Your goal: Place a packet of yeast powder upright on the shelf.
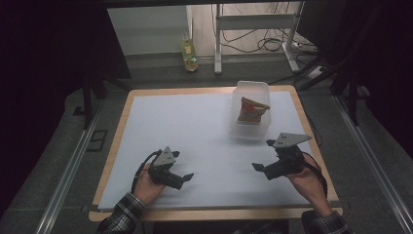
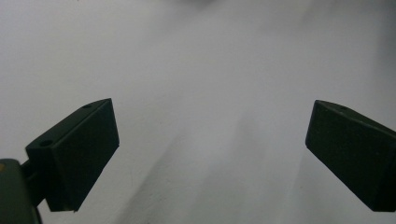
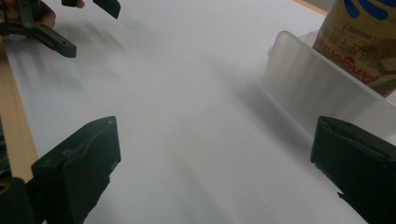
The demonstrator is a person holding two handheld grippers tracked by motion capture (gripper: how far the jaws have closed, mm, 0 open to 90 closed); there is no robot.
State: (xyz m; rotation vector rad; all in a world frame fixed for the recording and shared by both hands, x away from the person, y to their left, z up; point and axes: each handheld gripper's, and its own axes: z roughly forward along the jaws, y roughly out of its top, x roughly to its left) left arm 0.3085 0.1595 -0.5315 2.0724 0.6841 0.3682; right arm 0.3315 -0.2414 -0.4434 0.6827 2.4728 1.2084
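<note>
Both black grippers, left gripper (image 1: pixel 184 171) and right gripper (image 1: pixel 263 155), are released near a translucent plastic tub (image 1: pixel 239 127) holding a crinkled snack packet (image 1: pixel 250 111).

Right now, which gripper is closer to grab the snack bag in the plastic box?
The right gripper, probably. It sits just below the clear plastic box holding the snack bag, open and empty. The left gripper, also open, is farther away across the white sheet.

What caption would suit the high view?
Two open hand-held grippers, left and right, rest near a clear tub holding a snack bag.
</note>
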